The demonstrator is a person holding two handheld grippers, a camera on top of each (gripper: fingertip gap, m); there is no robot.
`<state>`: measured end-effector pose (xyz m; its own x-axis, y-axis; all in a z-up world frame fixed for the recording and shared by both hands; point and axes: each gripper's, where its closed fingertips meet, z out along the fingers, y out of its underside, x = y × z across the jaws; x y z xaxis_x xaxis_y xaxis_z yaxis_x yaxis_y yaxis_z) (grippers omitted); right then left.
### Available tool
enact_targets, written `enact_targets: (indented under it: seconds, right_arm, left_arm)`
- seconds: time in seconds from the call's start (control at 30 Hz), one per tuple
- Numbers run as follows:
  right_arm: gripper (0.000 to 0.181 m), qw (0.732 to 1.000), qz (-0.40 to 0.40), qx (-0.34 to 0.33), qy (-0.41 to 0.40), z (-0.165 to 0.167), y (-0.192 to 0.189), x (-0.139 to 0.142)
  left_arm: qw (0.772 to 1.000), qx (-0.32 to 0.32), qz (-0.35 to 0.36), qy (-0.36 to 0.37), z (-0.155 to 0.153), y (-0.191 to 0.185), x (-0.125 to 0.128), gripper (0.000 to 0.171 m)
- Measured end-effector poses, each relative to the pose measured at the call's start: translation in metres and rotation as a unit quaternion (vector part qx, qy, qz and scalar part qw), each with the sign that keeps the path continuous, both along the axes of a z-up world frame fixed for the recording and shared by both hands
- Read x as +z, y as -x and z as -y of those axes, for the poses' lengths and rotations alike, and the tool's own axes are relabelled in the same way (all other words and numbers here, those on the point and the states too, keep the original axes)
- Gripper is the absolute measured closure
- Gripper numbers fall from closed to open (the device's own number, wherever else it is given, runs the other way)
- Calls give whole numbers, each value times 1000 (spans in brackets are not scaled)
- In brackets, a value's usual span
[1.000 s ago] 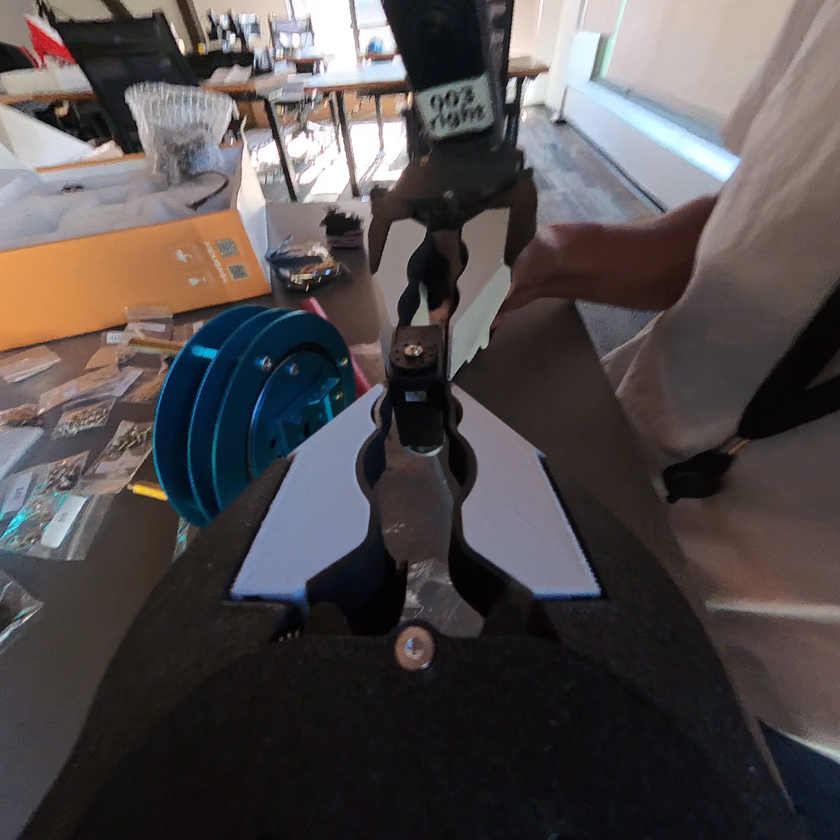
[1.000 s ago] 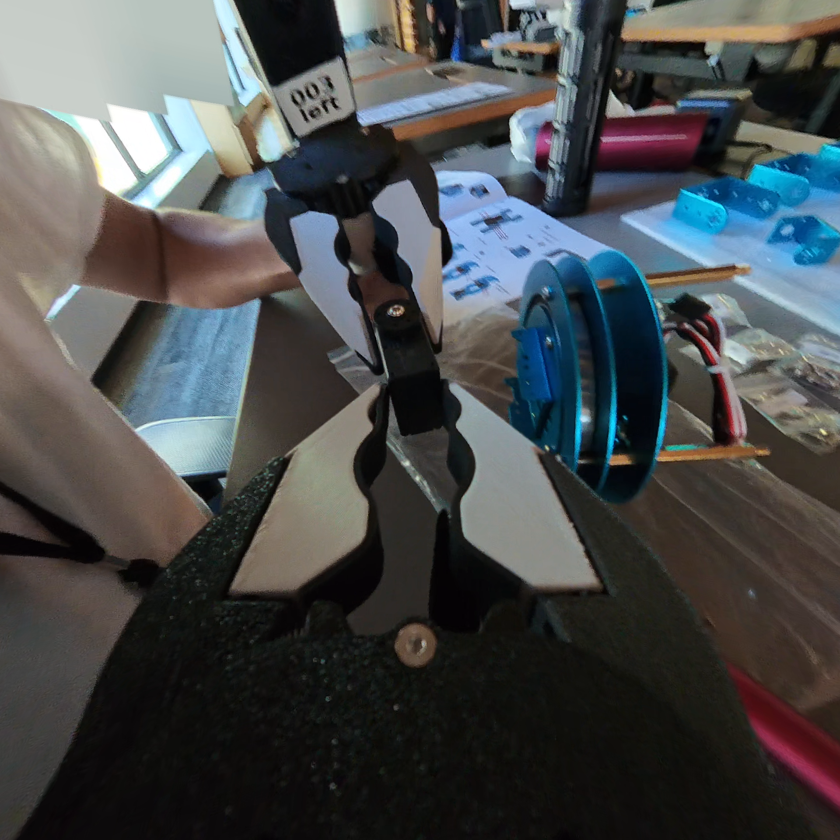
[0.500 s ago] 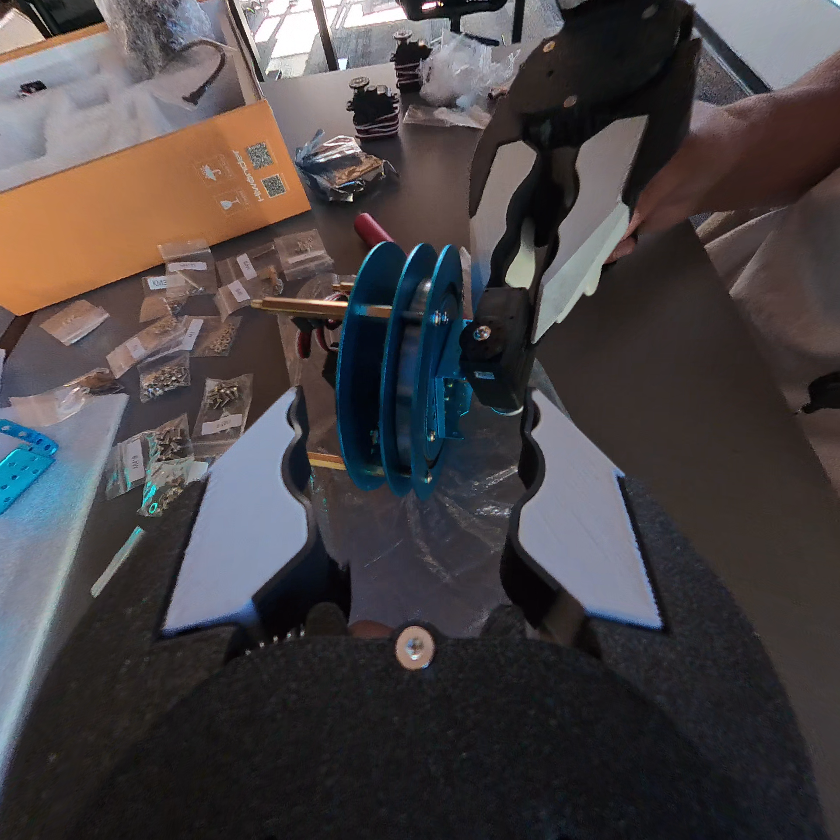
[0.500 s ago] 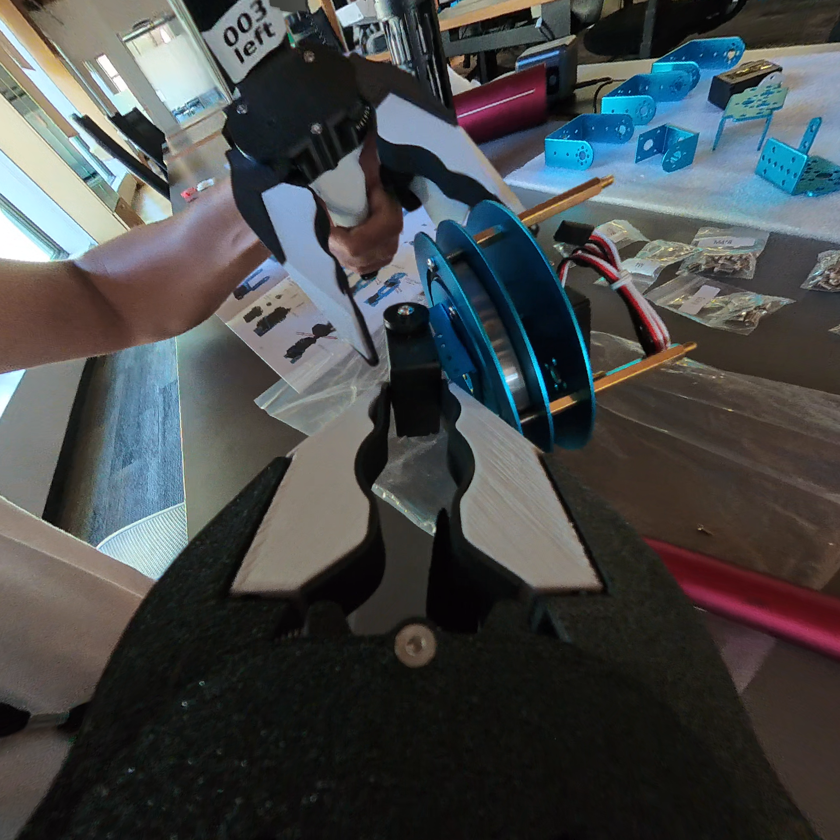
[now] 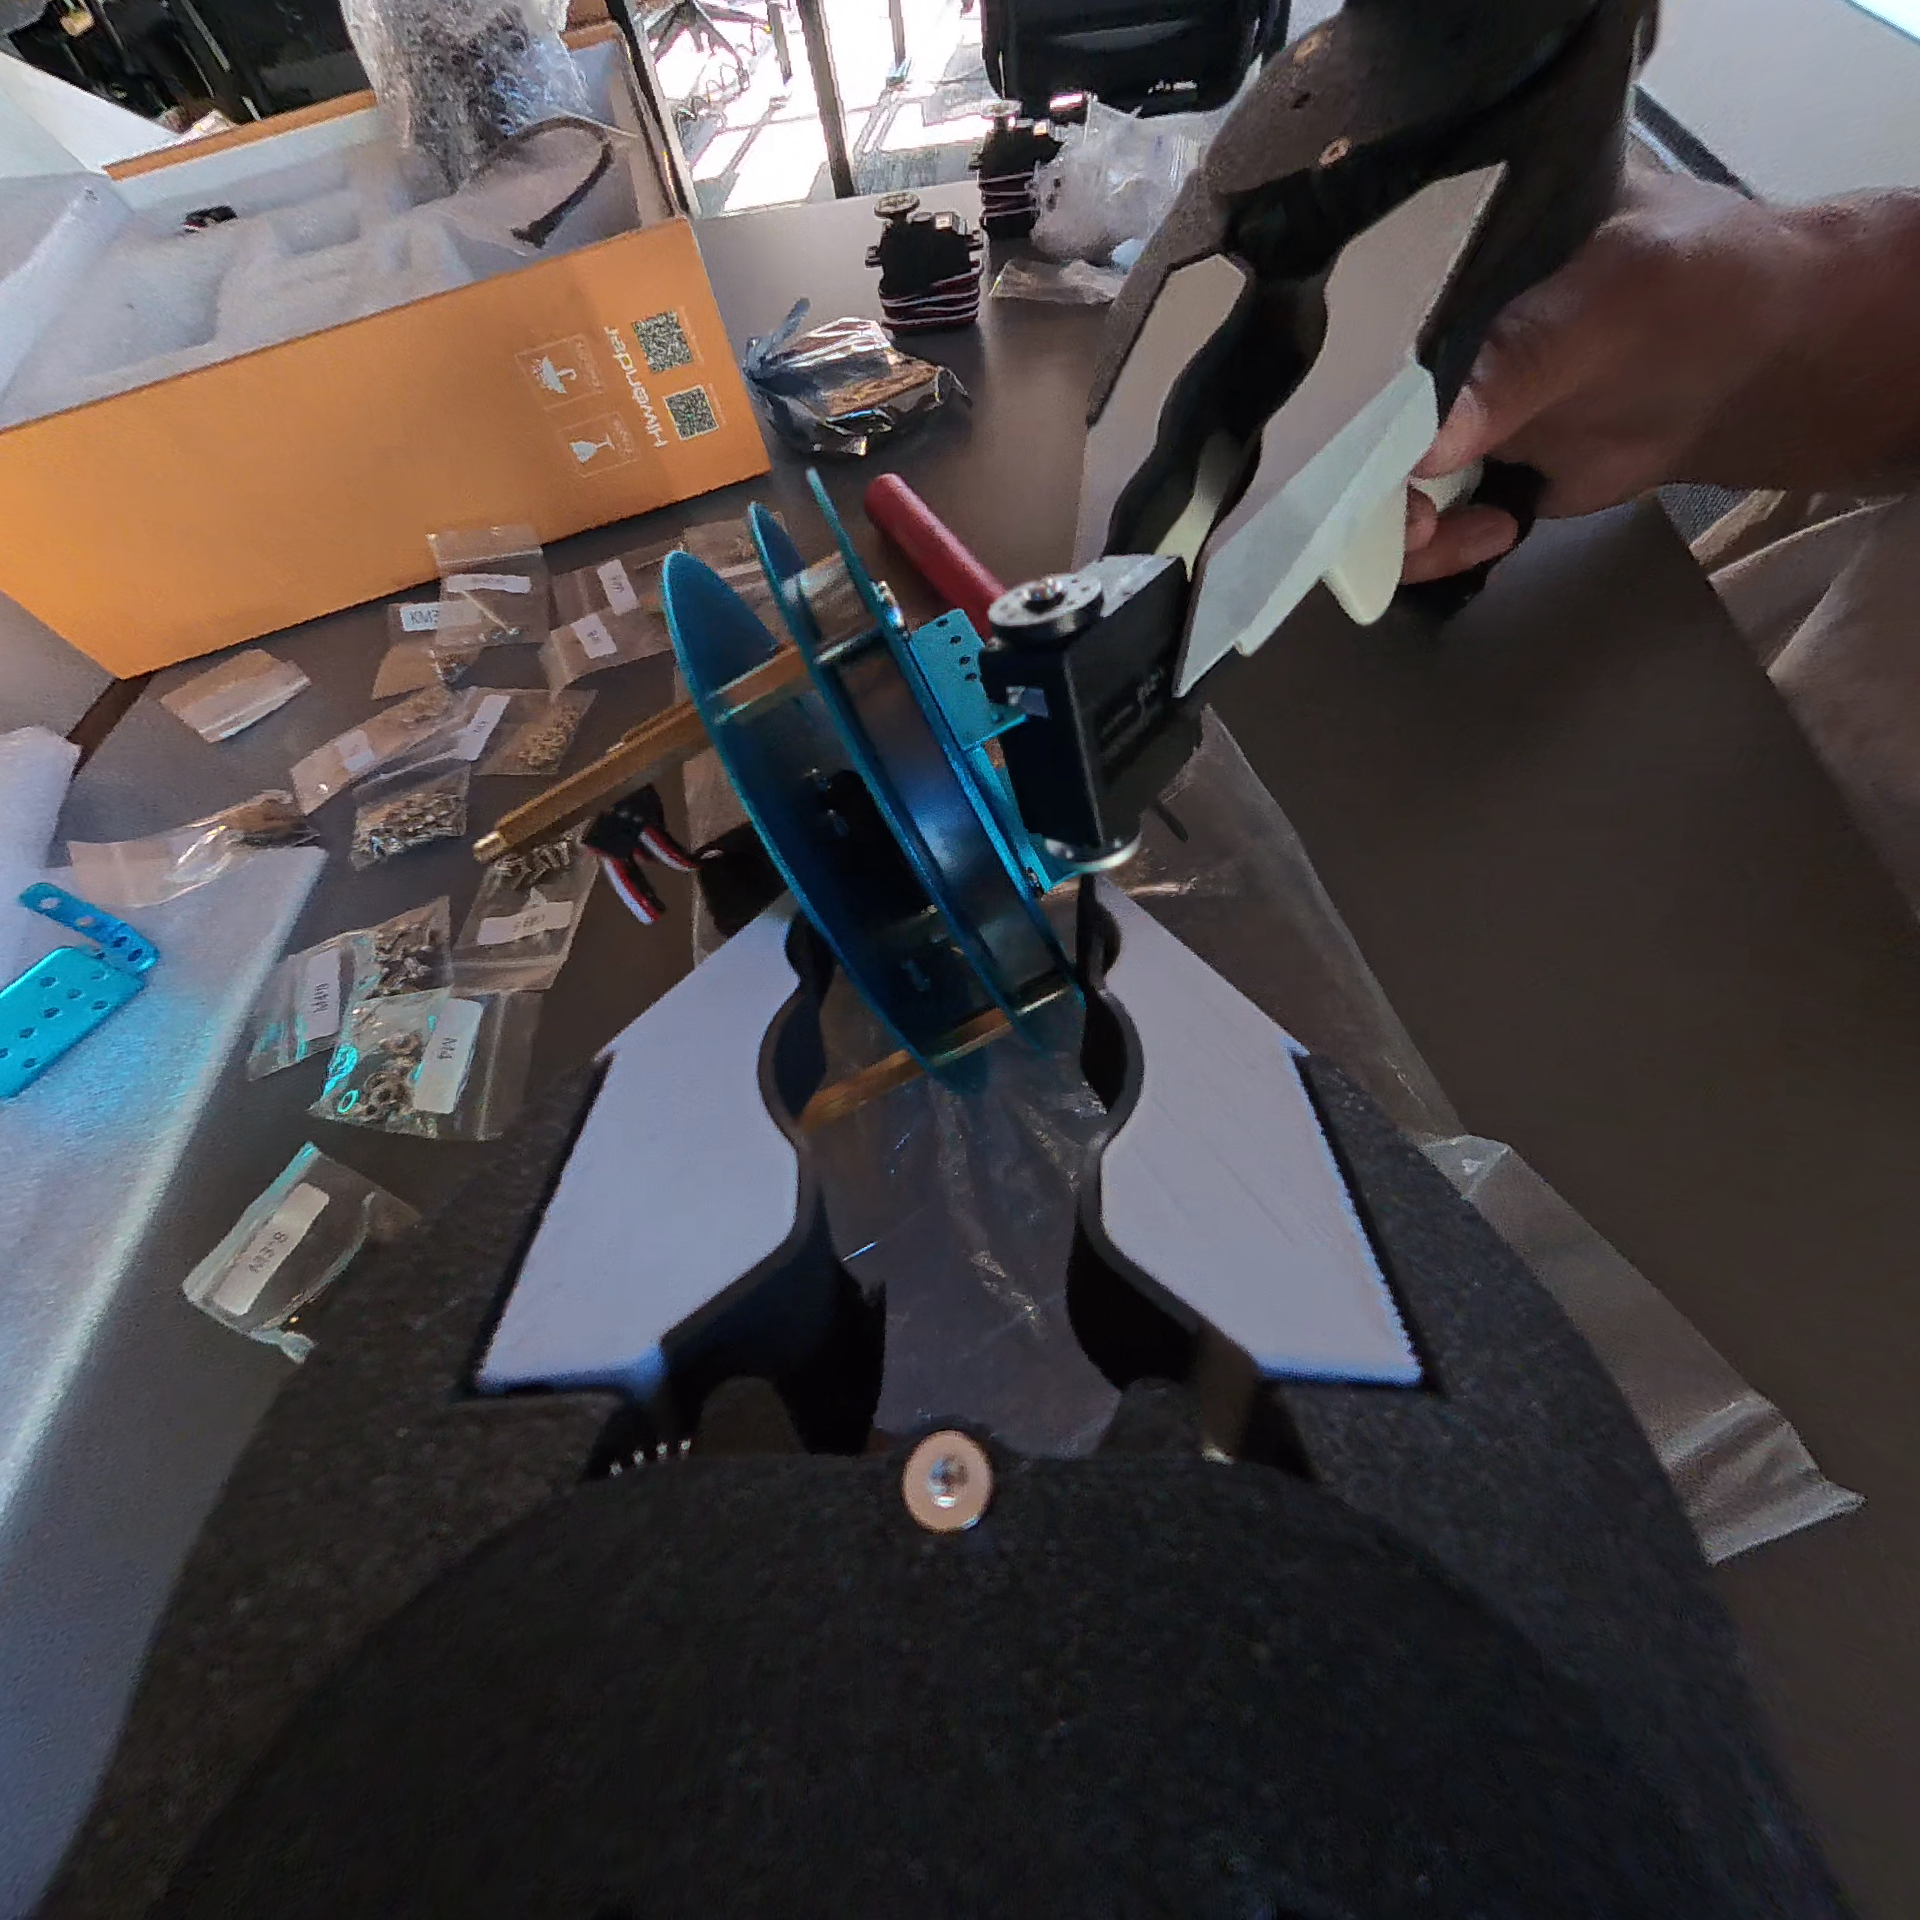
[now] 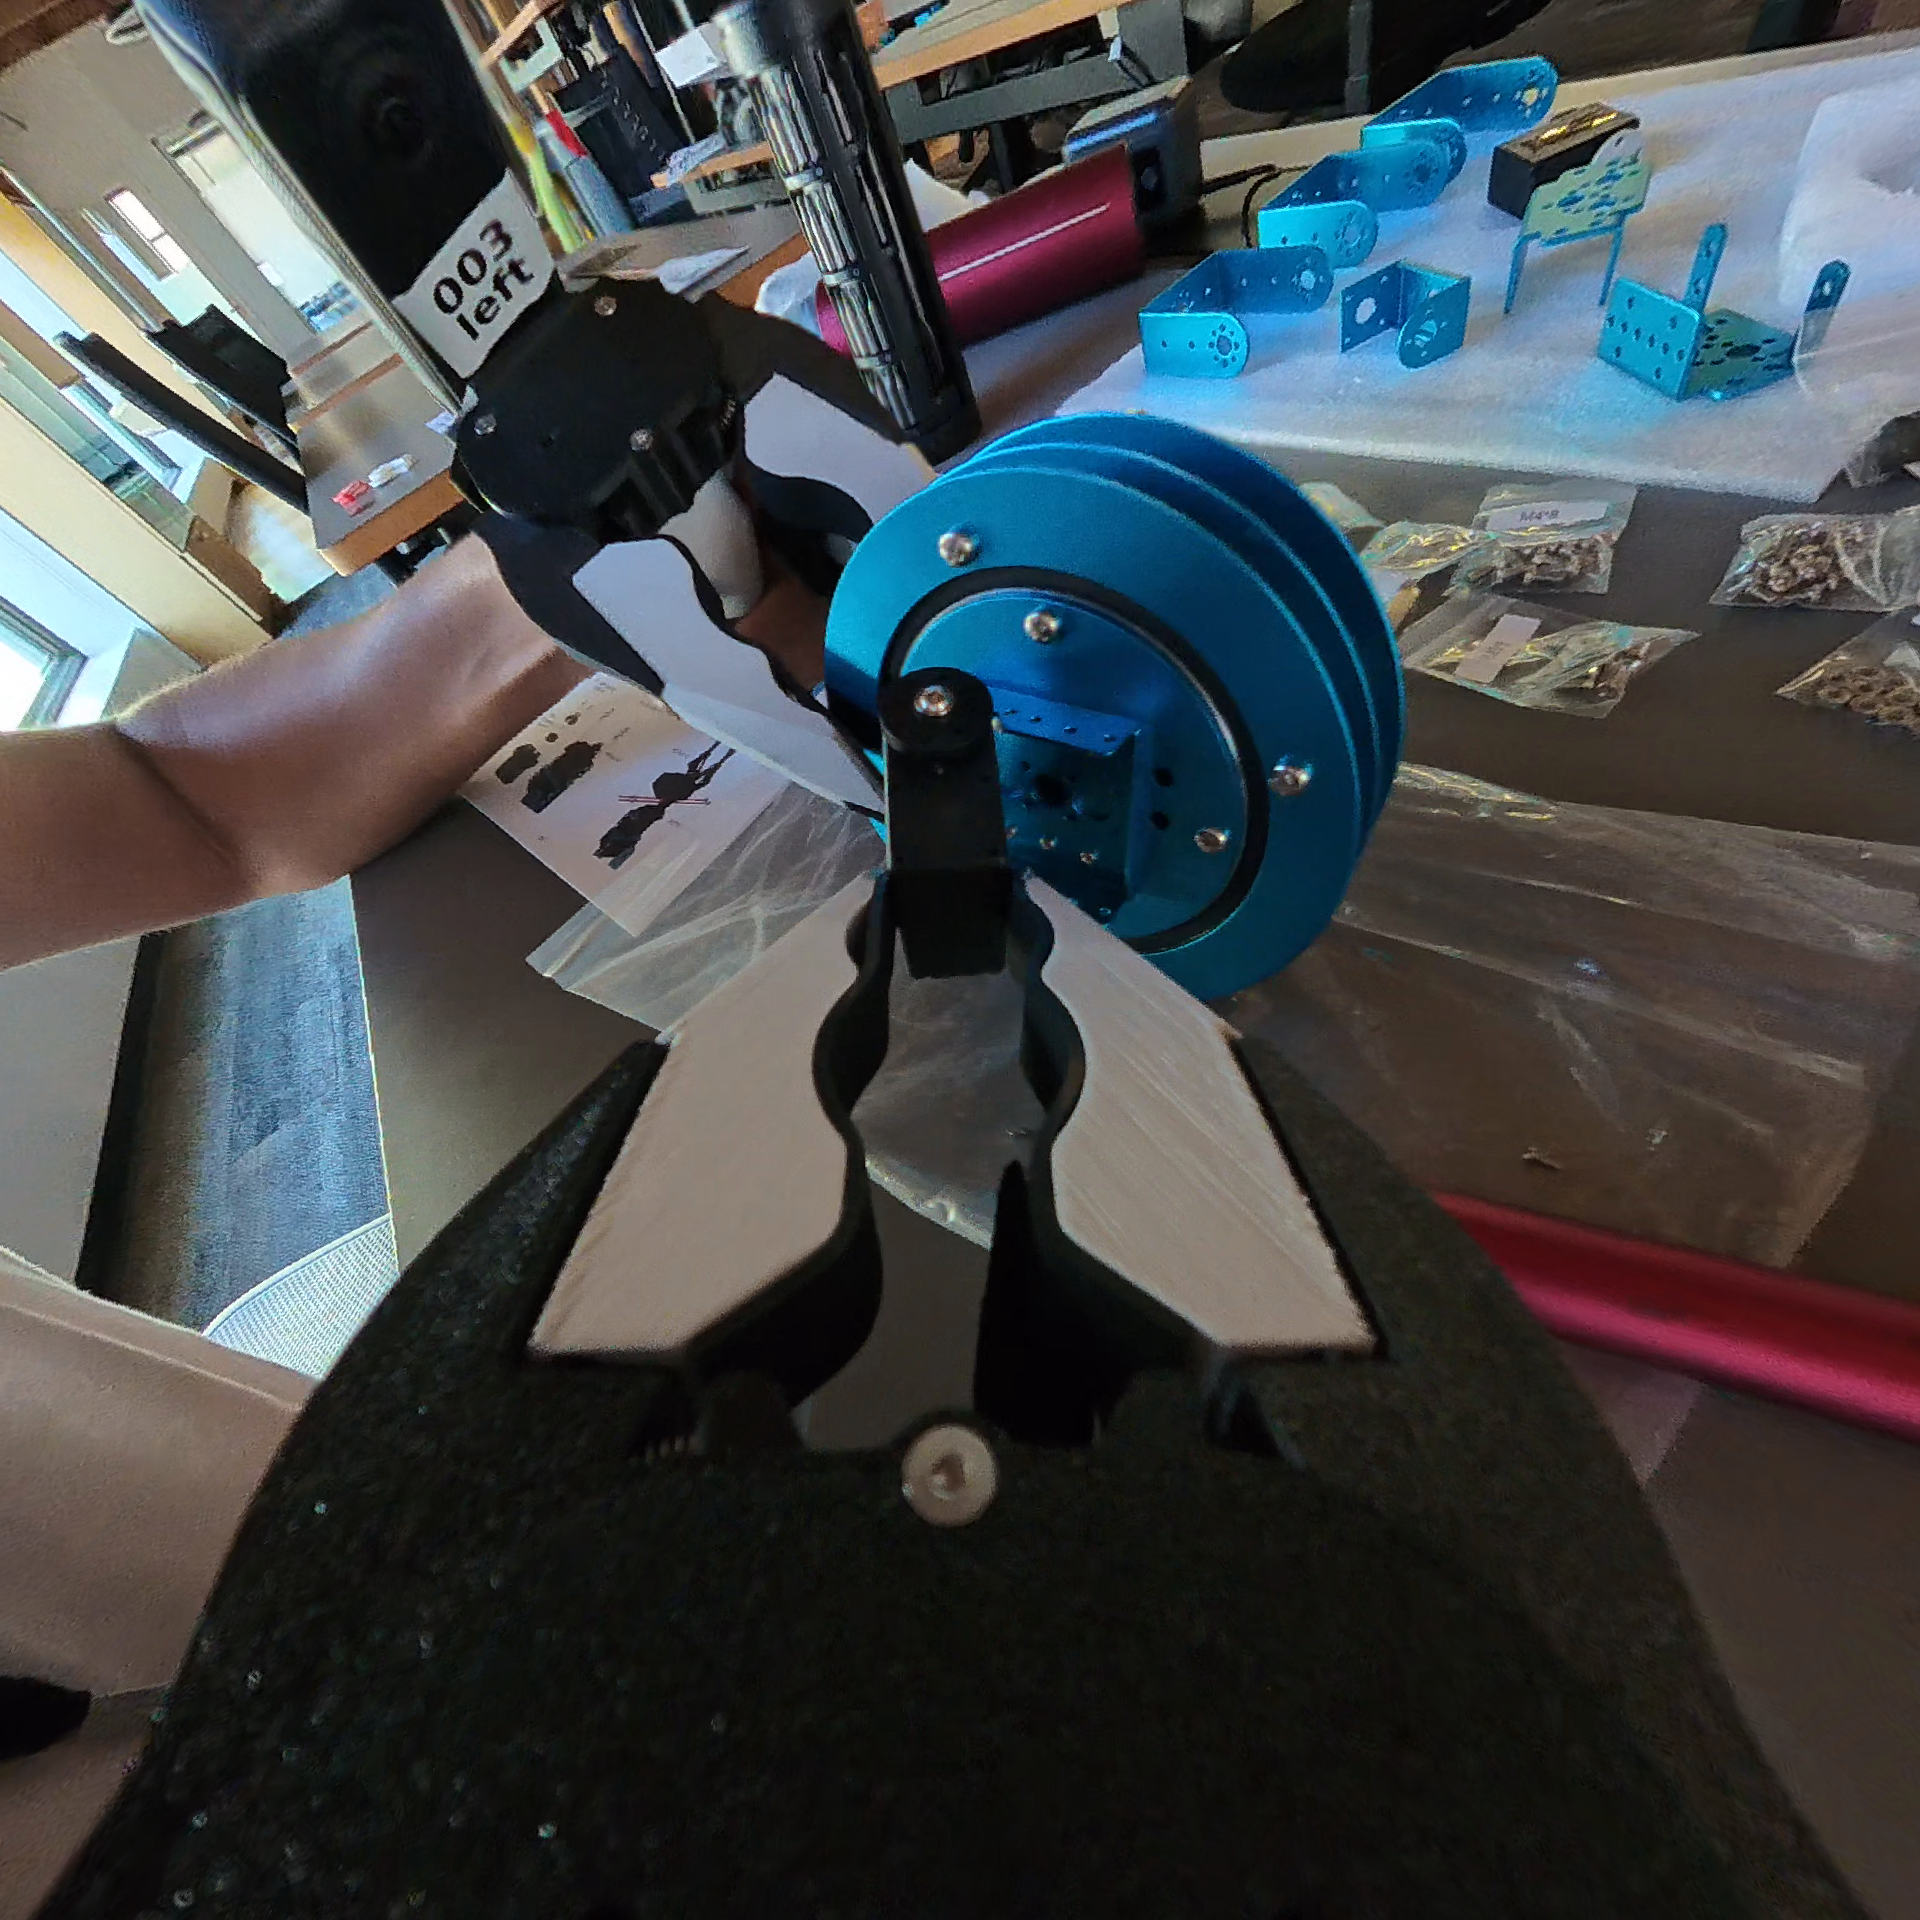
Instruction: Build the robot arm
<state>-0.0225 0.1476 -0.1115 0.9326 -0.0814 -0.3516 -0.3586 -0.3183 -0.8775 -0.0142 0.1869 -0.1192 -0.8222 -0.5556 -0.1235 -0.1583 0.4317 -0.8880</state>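
A blue disc assembly (image 5: 894, 810) with brass standoffs (image 5: 613, 758) stands tilted on a clear plastic sheet. My left gripper (image 5: 940, 966) is closed on its lower rim, one fingertip on each side. In the right wrist view one of its fingers (image 6: 717, 675) shows behind the discs (image 6: 1143, 582). My right gripper (image 6: 945, 914) is shut on a black servo (image 6: 945, 831). It holds the servo against the blue bracket (image 6: 1070, 790) on the disc face. The left wrist view shows this gripper (image 5: 1153, 613) and the servo (image 5: 1081, 707) from the side.
An open orange box (image 5: 343, 436) lies at the back left, with several bags of screws (image 5: 405, 1049) in front of it. Blue brackets (image 6: 1403, 301) lie on white foam. A red rod (image 6: 1683, 1320), a printed sheet (image 6: 634, 800), spare servos (image 5: 925, 260) and a black tool stand (image 6: 862, 208) are nearby. There is about 5 cm between the tips of the two grippers. The right tips stand about 12 cm off the red rod (image 6: 1683, 1320). It is also in sight in the left wrist view (image 5: 981, 601).
A second ago both grippers held the servo. My left gripper let go, opened, moved to the disc assembly and closed on its rim. My right gripper carried the servo to the bracket.
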Motion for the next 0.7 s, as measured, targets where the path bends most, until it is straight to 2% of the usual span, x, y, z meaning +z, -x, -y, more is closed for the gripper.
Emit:
enact_targets:
  seconds: [0.23,0.4,0.47,0.7]
  right_arm:
    - [162,994,0,108,34,5,6,-2]
    - [162,990,12,131,50,1,9,-7]
    - [162,990,44,123,59,-1,5,-10]
    - [161,989,68,106,73,1,0,-11]
  left_arm:
    - [1000,-12,3,8,2,4,0,130]
    - [1000,4,-3,10,0,2,-1,131]
    - [1000,7,-1,5,1,3,-1,132]
    - [1000,18,1,6,2,2,0,133]
